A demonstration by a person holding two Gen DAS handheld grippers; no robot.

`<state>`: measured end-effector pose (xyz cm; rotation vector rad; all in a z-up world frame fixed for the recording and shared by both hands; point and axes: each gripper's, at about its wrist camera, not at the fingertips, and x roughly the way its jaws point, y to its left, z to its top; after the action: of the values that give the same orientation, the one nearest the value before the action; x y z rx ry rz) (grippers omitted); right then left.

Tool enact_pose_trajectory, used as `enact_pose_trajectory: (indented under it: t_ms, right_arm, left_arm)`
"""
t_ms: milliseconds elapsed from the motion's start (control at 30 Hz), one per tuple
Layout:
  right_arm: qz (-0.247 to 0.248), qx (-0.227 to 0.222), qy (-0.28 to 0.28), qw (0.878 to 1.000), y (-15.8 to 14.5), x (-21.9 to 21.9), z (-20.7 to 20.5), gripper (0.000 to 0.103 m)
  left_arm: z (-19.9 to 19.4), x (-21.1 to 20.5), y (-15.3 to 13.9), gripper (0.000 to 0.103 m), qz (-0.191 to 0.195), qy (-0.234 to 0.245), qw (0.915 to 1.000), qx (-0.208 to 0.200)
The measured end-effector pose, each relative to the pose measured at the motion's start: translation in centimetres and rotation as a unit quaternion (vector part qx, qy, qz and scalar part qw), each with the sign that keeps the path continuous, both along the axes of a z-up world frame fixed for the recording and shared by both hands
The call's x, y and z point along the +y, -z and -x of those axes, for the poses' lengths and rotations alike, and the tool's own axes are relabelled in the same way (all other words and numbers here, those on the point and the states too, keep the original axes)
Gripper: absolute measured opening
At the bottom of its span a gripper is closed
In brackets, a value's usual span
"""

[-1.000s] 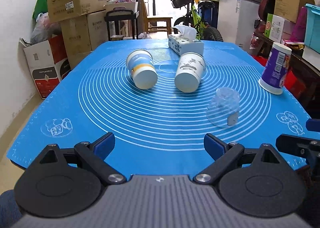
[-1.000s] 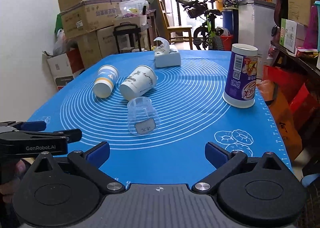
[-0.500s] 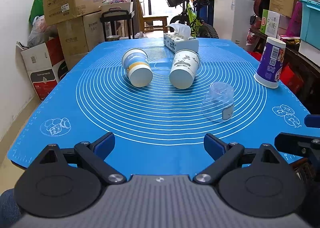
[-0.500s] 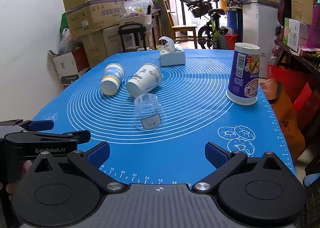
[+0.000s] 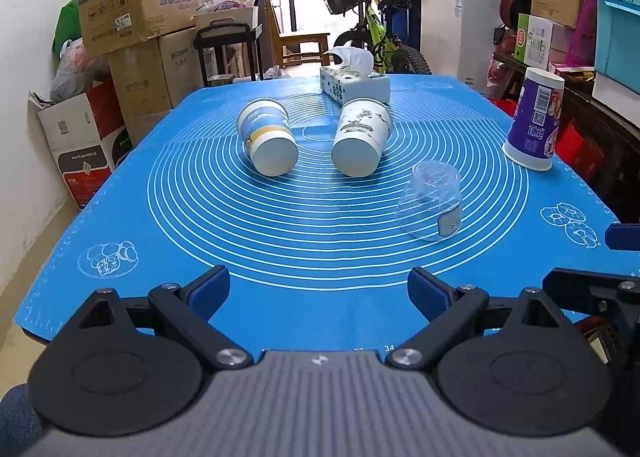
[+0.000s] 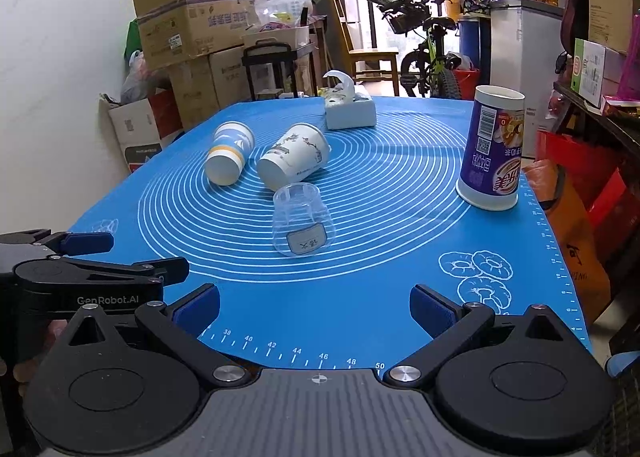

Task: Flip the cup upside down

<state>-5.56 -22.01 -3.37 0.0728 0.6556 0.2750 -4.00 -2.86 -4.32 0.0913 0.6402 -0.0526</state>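
Item: clear plastic cup with white label (image 6: pixel 303 220), base-up on the blue ringed mat (image 6: pixel 400 289), dead ahead of my spread, empty right tongs (image 6: pixel 314 307), nearer than my spread left tongs (image 5: pixel 319 289).

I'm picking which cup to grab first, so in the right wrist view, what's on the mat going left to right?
Blue-and-yellow striped cup → white patterned cup → tissue box → purple cup. The clear cup overlaps the patterned one, so I left it out.
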Motion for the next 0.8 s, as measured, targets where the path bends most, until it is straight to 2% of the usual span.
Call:
enact_pose_trajectory:
  t_ms: [800]
  right_arm:
    - [0.000,-0.001,0.000,1.000,0.03,-0.27,0.19,0.100]
  left_arm:
    - [0.07,-0.59,0.14,0.095,-0.011,0.009,0.9999,-0.003]
